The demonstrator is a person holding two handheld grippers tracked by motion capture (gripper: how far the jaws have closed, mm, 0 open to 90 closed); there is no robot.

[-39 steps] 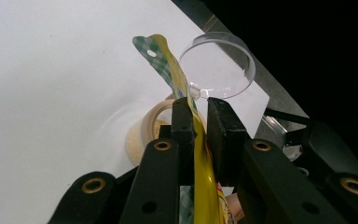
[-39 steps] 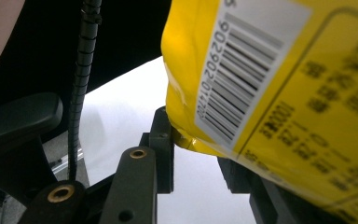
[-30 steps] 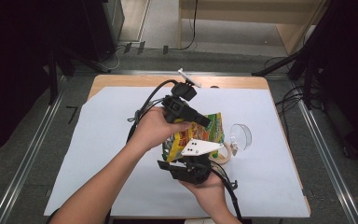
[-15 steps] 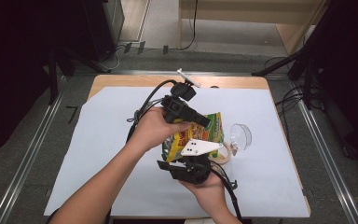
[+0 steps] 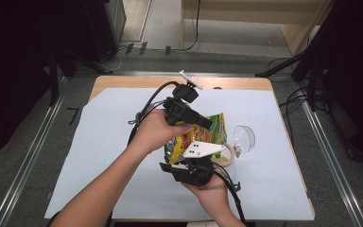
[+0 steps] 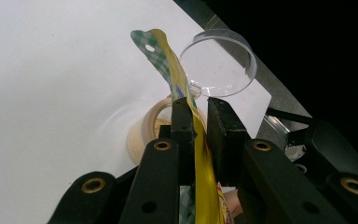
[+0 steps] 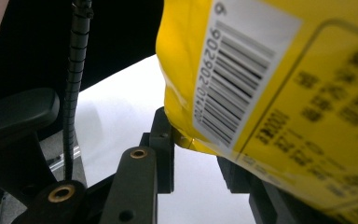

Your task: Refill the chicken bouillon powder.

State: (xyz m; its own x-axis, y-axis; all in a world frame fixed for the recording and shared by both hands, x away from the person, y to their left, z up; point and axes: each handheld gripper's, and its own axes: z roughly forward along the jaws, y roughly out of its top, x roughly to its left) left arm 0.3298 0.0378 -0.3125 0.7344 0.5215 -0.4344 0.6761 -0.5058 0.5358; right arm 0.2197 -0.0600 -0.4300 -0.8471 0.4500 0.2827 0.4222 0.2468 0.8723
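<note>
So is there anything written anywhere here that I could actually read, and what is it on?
"902902014709", roughly, the last digits unsure: beside the barcode on the white label of the yellow snack bag.
"6": at the top corner of that same label.
Dark print in the framed panel on the bag's yellow back: too blurred to read.
Red and green printing on the bag's front in the high view: too small to read.

Almost nothing shifts — the left gripper (image 5: pixel 207 124) and right gripper (image 5: pixel 194 166) keep their clamp on the yellow snack bag (image 5: pixel 196 137), which sits a touch more upright than before.
</note>
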